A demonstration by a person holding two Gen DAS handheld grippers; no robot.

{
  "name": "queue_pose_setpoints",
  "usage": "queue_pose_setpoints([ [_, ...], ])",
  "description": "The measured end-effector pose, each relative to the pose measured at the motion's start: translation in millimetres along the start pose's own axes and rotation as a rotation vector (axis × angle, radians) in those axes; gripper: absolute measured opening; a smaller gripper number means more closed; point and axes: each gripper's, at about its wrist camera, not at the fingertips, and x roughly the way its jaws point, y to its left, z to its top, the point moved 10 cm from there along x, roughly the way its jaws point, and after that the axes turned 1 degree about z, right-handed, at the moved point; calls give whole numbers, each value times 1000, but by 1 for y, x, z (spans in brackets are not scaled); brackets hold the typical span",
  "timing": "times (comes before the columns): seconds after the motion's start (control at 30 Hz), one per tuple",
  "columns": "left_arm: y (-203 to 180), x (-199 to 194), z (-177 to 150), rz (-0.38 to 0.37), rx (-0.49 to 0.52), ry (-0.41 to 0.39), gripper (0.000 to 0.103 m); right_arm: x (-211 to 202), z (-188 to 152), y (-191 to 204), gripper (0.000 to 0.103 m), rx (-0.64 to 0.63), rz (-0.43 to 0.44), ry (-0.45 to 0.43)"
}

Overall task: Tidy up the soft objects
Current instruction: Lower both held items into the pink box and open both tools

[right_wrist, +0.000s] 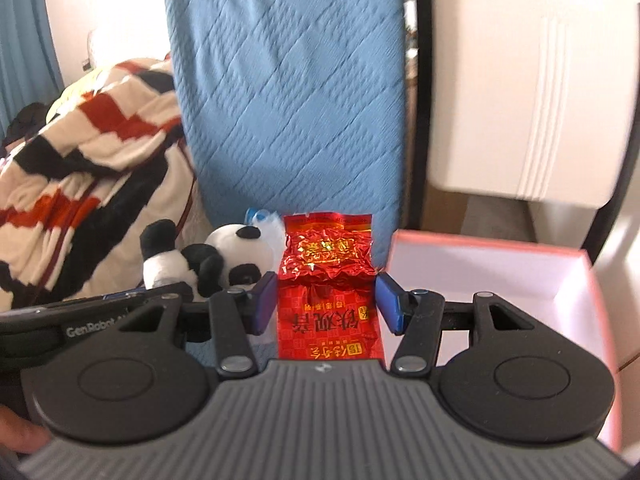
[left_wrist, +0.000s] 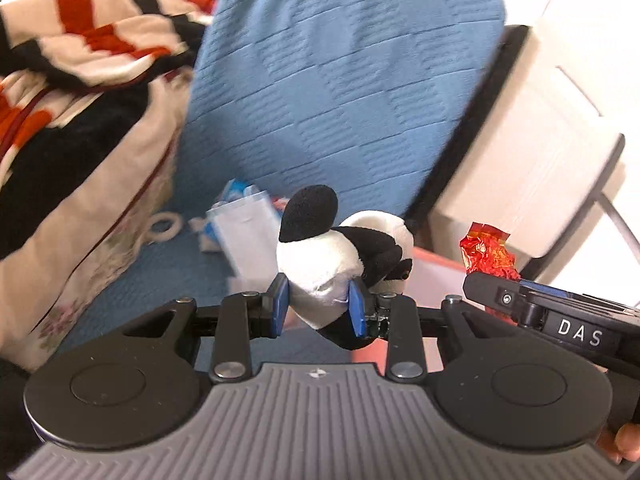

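Note:
A black-and-white panda plush (left_wrist: 340, 248) sits between the blue pads of my left gripper (left_wrist: 318, 309), which is shut on its white body. The plush hangs above the blue seat. In the right wrist view the same panda (right_wrist: 224, 256) shows just left of my right gripper (right_wrist: 326, 304). That gripper is shut on a crinkled red foil packet (right_wrist: 328, 280) with gold and black print, held flat between its pads. From the left wrist view the packet's top (left_wrist: 488, 252) sticks up over a finger (left_wrist: 492, 292) of the right gripper.
A pink box (right_wrist: 480, 242) with a white inside stands open at the right, below both grippers. Behind is a blue quilted seat back (right_wrist: 288, 92). A red, black and cream blanket (left_wrist: 80, 80) is heaped at the left. A white-blue plastic pack (left_wrist: 244, 220) lies on the seat. White furniture (right_wrist: 520, 80) stands at the right.

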Motion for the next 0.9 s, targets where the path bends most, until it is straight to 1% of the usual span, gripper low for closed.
queue_pose_setpoints([
  [0.1,-27,-4,12,-25,18,-2,36,-17,13,-18,56,22,-16,-14],
  [0.17,-44,-6,19,-42,32,-4,36,-28,20,-30,56,25,-44,-34],
  [0.27,-73,-9,28,-70,50,-14,36,-40,26,-47,56,44,-59,-46],
  [0.37,-99,-11,29,-89,76,-13,36,-49,26,-65,56,52,-80,-53],
  [0.47,-119,-8,24,-102,89,-6,36,-56,22,-84,56,70,-96,-49],
  [0.63,-142,6,5,-107,110,24,36,-56,5,-115,56,85,-123,-25],
  [0.83,-157,38,-32,-96,136,101,36,-32,-41,-148,56,126,-150,71],
  [0.9,-161,49,-45,-100,139,116,36,-24,-58,-159,56,144,-154,100],
])
